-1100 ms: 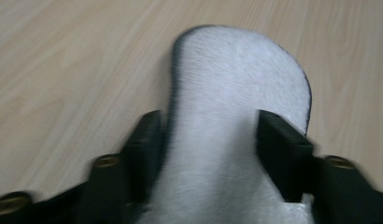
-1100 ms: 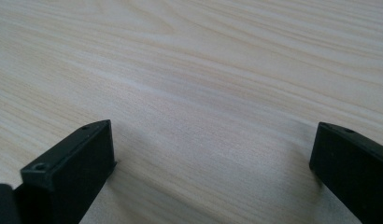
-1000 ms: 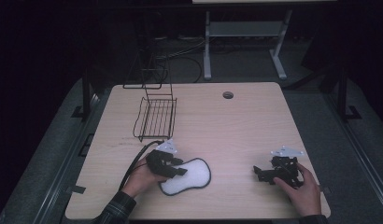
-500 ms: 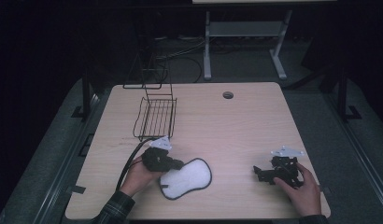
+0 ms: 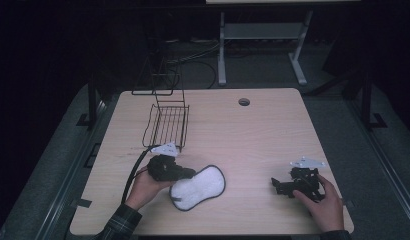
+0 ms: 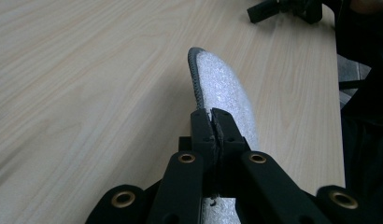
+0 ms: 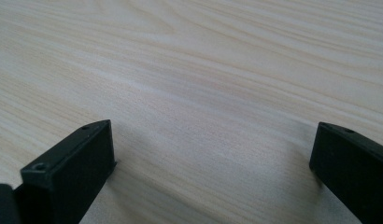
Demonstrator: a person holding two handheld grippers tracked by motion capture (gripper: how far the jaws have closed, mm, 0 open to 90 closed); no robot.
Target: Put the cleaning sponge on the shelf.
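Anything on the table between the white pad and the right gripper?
No. In the high view, bare table lies between the white pad, clamped in the left gripper, and the open right gripper.

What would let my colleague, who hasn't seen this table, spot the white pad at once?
On the wooden table, look at the near left part, in front of the black wire basket. The white pad lies there, its edge pinched in the left gripper. It is the only pale, fluffy, peanut-shaped thing, with a grey rim.

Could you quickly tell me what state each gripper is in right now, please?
Left gripper: shut on the edge of the white insole.
Right gripper: open, holding nothing, over the table.
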